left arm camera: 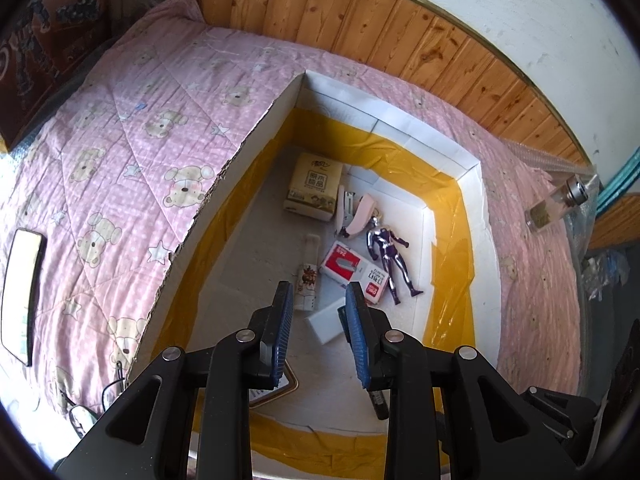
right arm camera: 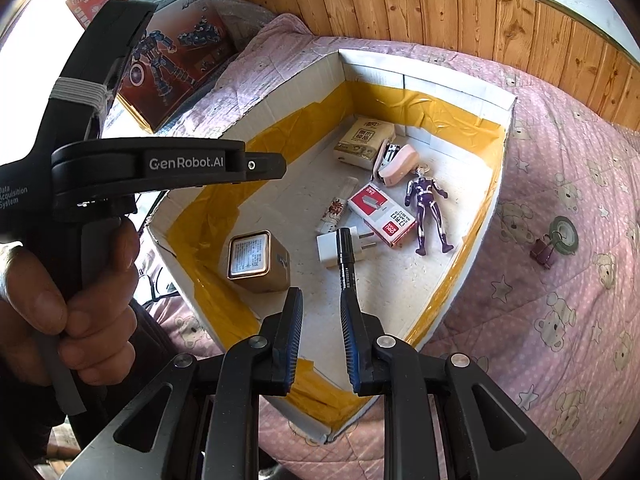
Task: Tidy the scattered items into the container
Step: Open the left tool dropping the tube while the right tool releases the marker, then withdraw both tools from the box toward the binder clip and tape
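Observation:
A white cardboard box point(left arm camera: 240, 200) lined with yellow tape sits on a pink bear-print quilt point(left arm camera: 120, 128). In it lie a tissue pack point(left arm camera: 314, 188), a pink stapler point(left arm camera: 356, 216), a purple-silver figure point(left arm camera: 390, 256), a red staples box point(left arm camera: 356, 270), a white tube point(left arm camera: 308, 276), a white charger point(left arm camera: 326, 322), a gold tin point(right arm camera: 258, 262) and a black marker point(right arm camera: 345, 258) resting across the charger. My left gripper point(left arm camera: 319, 288) hovers over the box interior, open, nothing between its fingers. My right gripper point(right arm camera: 321, 294) hangs over the box's near corner, open and holding nothing.
On the quilt outside the box lie a glass bottle point(left arm camera: 556, 204), a purple binder clip point(right arm camera: 542, 250), a tape roll point(right arm camera: 563, 236) and a phone point(left arm camera: 22, 292). Toy boxes point(right arm camera: 172, 52) lean at the bed's head. A hand point(right arm camera: 80, 312) grips the left tool. Wood panelling point(left arm camera: 360, 20) backs the bed.

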{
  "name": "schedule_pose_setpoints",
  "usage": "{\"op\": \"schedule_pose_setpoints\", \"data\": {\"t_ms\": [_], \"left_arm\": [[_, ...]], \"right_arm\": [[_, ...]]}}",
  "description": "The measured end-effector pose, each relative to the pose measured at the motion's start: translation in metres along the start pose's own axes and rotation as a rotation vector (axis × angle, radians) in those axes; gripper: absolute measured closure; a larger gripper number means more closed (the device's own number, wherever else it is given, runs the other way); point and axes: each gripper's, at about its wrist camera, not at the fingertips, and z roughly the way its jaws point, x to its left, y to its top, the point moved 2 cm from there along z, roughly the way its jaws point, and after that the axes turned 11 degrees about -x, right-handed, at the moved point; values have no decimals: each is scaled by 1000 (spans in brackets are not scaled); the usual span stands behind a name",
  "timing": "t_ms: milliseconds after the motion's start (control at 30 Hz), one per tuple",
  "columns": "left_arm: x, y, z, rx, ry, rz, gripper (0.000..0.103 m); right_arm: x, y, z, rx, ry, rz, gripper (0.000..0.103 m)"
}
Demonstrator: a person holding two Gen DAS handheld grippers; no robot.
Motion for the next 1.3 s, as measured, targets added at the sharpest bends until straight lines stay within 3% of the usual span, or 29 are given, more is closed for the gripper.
{"op": "schedule_pose_setpoints", "data": {"t_ms": [1067,1300], "left_arm": [[-56,-36,-45,-7,13,72,72],[-64,-44,-68,-72,-29,69,68]], "right_arm": [[-15,-13,-59,-105,109,45,77],[-19,-14,-69,-126,104,31,77]]}}
